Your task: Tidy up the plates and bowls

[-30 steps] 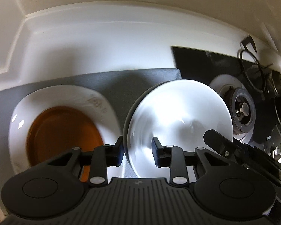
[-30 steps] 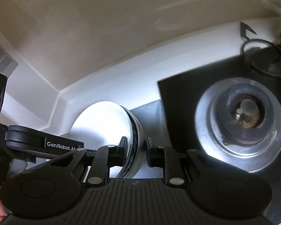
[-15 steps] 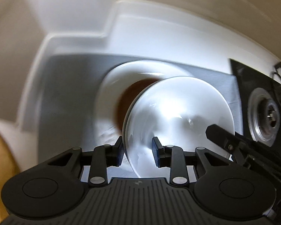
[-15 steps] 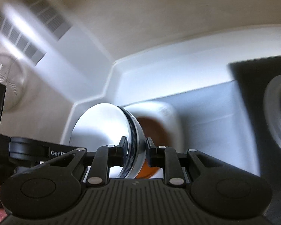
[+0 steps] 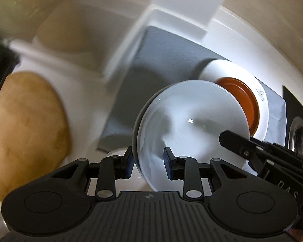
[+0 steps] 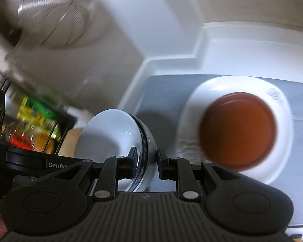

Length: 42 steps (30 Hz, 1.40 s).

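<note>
2 hand-held grippers, bowl rim between

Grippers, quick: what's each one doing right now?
Left gripper: shut on the rim of the white bowl.
Right gripper: shut on the opposite rim of the white bowl.

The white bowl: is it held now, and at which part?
Yes. Both grippers hold the white bowl by its rim: the left hand-held gripper on one side, the right hand-held gripper on the opposite side, one finger inside, one outside.
</note>
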{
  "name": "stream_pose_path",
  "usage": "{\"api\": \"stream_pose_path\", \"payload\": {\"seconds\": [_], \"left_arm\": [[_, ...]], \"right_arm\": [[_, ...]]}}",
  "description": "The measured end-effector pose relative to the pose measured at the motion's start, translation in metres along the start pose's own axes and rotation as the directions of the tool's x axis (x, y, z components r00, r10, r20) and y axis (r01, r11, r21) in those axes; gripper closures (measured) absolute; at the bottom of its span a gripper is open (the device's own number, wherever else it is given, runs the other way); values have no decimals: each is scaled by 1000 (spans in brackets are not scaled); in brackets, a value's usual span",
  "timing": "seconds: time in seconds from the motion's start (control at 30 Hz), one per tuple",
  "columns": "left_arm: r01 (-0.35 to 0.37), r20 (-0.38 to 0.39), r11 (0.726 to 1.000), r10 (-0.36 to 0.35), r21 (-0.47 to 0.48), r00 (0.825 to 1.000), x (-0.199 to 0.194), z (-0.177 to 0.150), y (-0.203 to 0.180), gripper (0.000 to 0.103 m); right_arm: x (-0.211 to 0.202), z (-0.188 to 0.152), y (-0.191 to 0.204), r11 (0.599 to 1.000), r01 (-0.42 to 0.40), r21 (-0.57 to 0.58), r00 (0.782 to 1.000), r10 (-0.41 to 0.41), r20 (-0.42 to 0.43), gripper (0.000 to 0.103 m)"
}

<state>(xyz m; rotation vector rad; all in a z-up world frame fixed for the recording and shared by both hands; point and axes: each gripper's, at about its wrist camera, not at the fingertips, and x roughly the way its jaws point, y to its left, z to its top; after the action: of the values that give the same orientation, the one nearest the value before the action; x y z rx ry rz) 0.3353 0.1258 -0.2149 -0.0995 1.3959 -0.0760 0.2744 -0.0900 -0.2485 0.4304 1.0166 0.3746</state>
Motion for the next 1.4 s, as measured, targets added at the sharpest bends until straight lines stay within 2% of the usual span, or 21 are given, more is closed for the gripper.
{"api": "stream_pose_path", "payload": {"seconds": [0.23, 0.33, 0.5, 0.77, 0.93, 1.17, 1.27, 1.4], "left_arm": [[-4, 1, 999, 4, -49, 1000, -25, -29, 40, 70], [-1, -17, 999, 0, -54, 1000, -25, -44, 47, 70], [9, -73, 996, -16, -90, 997, 1, -56, 53, 70], [26, -137, 994, -40, -102, 990, 31, -69, 58, 70], [18, -120, 996, -29, -92, 992, 36, -69, 60, 71], [47, -106, 995, -56, -92, 993, 42, -69, 68, 71], [63, -102, 994, -73, -95, 992, 40, -70, 70, 71], [92, -92, 992, -100, -87, 991, 32, -70, 75, 71]], "right_arm": [[12, -3, 42, 992, -68, -105, 996, 61, -72, 81], [18, -13, 53, 985, -65, -161, 994, 49, -99, 81], [38, -28, 38, 994, -67, -90, 985, 51, -167, 81], [62, -51, 24, 994, -26, -108, 976, 2, -219, 82], [73, -56, 24, 990, -12, -143, 971, -22, -238, 82], [74, -57, 33, 972, -11, -233, 970, -46, -237, 81], [72, -57, 35, 964, -30, -264, 968, -38, -249, 80], [61, -52, 29, 969, -65, -238, 967, 2, -254, 82]]}}
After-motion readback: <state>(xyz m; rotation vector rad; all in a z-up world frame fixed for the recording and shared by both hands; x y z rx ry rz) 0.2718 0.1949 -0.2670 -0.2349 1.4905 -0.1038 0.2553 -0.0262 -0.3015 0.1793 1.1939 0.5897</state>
